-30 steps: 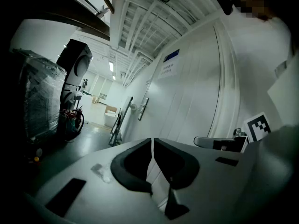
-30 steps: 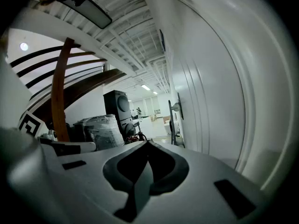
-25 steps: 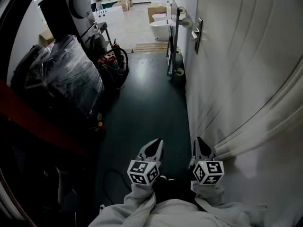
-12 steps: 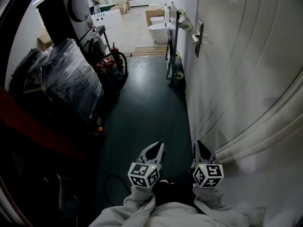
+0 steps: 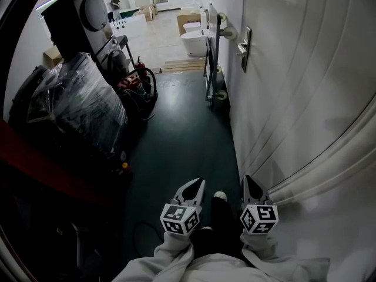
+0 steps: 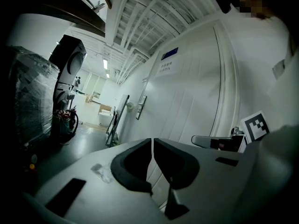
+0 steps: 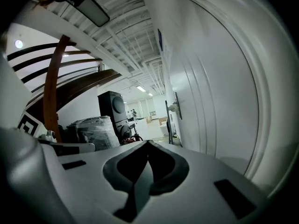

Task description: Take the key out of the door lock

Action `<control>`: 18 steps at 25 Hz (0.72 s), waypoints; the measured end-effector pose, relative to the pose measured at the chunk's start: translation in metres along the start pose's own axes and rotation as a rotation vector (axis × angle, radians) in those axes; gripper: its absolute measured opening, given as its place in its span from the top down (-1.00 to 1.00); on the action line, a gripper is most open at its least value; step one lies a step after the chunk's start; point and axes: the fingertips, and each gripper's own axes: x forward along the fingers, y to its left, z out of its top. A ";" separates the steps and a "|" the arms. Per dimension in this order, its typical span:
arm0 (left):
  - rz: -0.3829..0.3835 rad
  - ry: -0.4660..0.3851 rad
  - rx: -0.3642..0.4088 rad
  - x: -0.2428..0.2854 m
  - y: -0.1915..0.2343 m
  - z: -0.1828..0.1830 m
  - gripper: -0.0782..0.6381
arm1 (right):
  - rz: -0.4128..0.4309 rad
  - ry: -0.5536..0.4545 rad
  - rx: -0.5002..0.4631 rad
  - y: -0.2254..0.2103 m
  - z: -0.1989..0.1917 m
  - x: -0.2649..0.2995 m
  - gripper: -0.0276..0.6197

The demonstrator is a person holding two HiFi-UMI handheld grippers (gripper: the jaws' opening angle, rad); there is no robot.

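In the head view, the left gripper (image 5: 197,187) and the right gripper (image 5: 248,184) are held low and near, side by side above the dark green floor (image 5: 176,128), both pointing down the corridor. A white panelled door (image 5: 305,87) fills the right side. Far ahead on it sits the metal lock plate with a lever handle (image 5: 244,46), well apart from both grippers. The key is too small to make out there. On the left stands a dark bundle wrapped in clear plastic (image 5: 76,101), with a tall dark machine with a round front (image 5: 82,16) beyond it.

In the left gripper view, the left gripper (image 6: 152,141) has its black jaws brought together, with only a thin slit between them and nothing in it. The lock plate (image 6: 141,107) shows far off on the door.

In the right gripper view, the right gripper (image 7: 148,143) likewise has its jaws pressed together and empty. The lock plate (image 7: 176,106) is small in the distance on the right.
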 end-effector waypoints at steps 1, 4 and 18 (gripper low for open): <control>-0.003 0.000 0.001 0.004 0.001 0.001 0.71 | 0.000 0.001 -0.002 -0.001 0.000 0.003 0.75; -0.005 -0.003 0.001 0.016 0.008 0.005 0.71 | 0.007 0.004 -0.004 -0.003 0.001 0.015 0.75; -0.015 -0.005 0.003 0.109 0.041 0.033 0.71 | 0.027 0.010 -0.012 -0.038 0.028 0.107 0.76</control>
